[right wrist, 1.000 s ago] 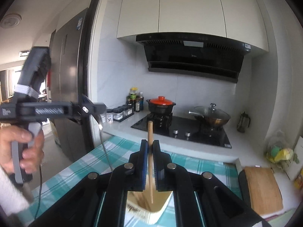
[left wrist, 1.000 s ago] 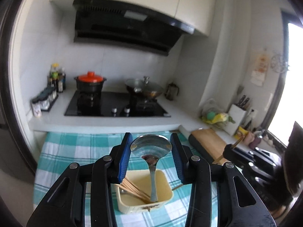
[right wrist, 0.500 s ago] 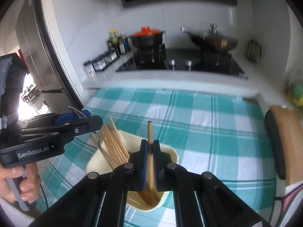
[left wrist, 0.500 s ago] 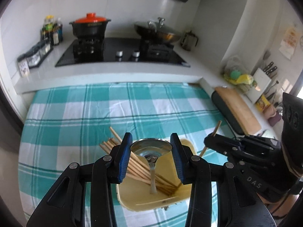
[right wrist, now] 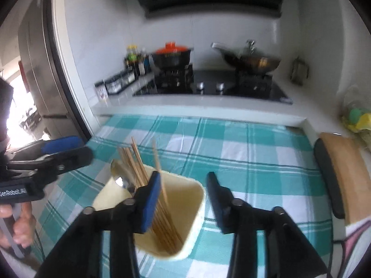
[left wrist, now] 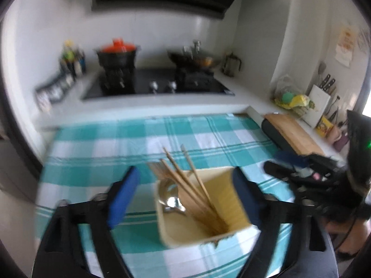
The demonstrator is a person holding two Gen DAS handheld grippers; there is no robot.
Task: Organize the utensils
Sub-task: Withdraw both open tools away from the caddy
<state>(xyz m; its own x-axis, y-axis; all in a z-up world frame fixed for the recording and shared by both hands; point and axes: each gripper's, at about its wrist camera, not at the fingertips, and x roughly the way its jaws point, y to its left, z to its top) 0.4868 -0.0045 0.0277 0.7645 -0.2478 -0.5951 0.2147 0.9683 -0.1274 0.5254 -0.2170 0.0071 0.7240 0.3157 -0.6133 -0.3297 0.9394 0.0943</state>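
one holder (left wrist: 234,210), one spoon (left wrist: 170,200), several chopsticks (left wrist: 185,180)

An orange-lidded pot (left wrist: 118,53) and a wok (left wrist: 194,60) sit upper centre; a cutting board (left wrist: 292,132) lies right on the surface (left wrist: 162,97).

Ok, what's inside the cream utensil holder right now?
The cream utensil holder contains a bundle of wooden chopsticks leaning toward its back-left corner and a metal spoon, bowl end up. Their lower ends and the holder's bottom are hidden by the bundle and walls.
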